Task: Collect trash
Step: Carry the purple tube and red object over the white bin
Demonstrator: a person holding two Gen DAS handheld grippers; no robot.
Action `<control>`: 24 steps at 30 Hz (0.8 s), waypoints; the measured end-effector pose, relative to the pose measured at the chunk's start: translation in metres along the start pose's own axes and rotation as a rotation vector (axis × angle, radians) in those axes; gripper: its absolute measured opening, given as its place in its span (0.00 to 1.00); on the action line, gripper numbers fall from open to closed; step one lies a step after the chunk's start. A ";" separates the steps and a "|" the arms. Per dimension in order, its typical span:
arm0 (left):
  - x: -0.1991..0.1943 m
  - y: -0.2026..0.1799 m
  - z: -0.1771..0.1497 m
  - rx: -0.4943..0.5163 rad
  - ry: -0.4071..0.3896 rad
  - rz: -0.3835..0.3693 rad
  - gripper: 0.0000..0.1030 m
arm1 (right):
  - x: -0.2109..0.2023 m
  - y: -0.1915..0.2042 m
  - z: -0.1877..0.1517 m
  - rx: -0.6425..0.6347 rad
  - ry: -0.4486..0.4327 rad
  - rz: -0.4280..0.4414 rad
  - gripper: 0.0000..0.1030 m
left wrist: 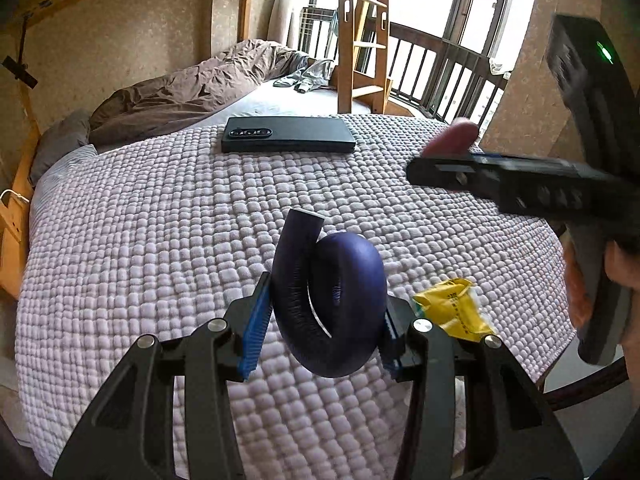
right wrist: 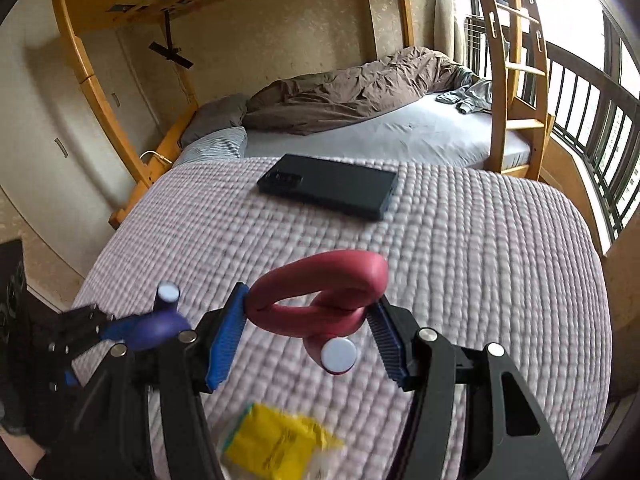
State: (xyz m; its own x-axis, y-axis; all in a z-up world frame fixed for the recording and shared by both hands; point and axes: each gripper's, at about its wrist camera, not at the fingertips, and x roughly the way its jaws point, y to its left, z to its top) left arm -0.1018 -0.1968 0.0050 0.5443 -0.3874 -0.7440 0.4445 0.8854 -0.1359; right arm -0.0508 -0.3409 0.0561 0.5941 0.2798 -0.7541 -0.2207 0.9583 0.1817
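Note:
My left gripper (left wrist: pixel 326 320) is shut on a coiled dark blue foam rod (left wrist: pixel 332 300), held above the knobbly lilac quilt (left wrist: pixel 160 240). A crumpled yellow wrapper (left wrist: pixel 452 312) lies on the quilt just right of it. In the right wrist view my right gripper (right wrist: pixel 308 330) is shut on a twisted red foam rod (right wrist: pixel 320 292) with a white end, above the quilt (right wrist: pixel 480 280). The yellow wrapper (right wrist: pixel 276 444) lies blurred below it. The left gripper with the blue rod (right wrist: pixel 156 324) shows at the left. In the left wrist view the right gripper (left wrist: pixel 452 160) reaches in from the right with a bit of red rod (left wrist: pixel 452 138).
A flat black box (left wrist: pixel 288 136) (right wrist: pixel 332 190) lies at the quilt's far side. Beyond it is a bed with a brown duvet (right wrist: pixel 348 92), a wooden bunk frame and ladder (left wrist: pixel 360 40), and a dark railing (right wrist: pixel 592 120) by the window at the right.

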 end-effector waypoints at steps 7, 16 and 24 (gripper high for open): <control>-0.021 -0.005 -0.014 0.000 0.000 0.003 0.47 | -0.031 0.003 -0.033 0.012 -0.001 0.011 0.57; -0.049 -0.012 -0.041 0.002 0.013 0.003 0.47 | -0.062 0.013 -0.072 0.032 0.014 0.044 0.57; -0.071 -0.020 -0.059 0.010 0.021 0.001 0.47 | -0.086 0.021 -0.102 0.031 0.032 0.055 0.57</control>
State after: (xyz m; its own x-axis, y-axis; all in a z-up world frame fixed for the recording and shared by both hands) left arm -0.1917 -0.1722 0.0220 0.5295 -0.3808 -0.7580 0.4512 0.8831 -0.1284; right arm -0.1852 -0.3503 0.0603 0.5563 0.3307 -0.7624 -0.2280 0.9429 0.2426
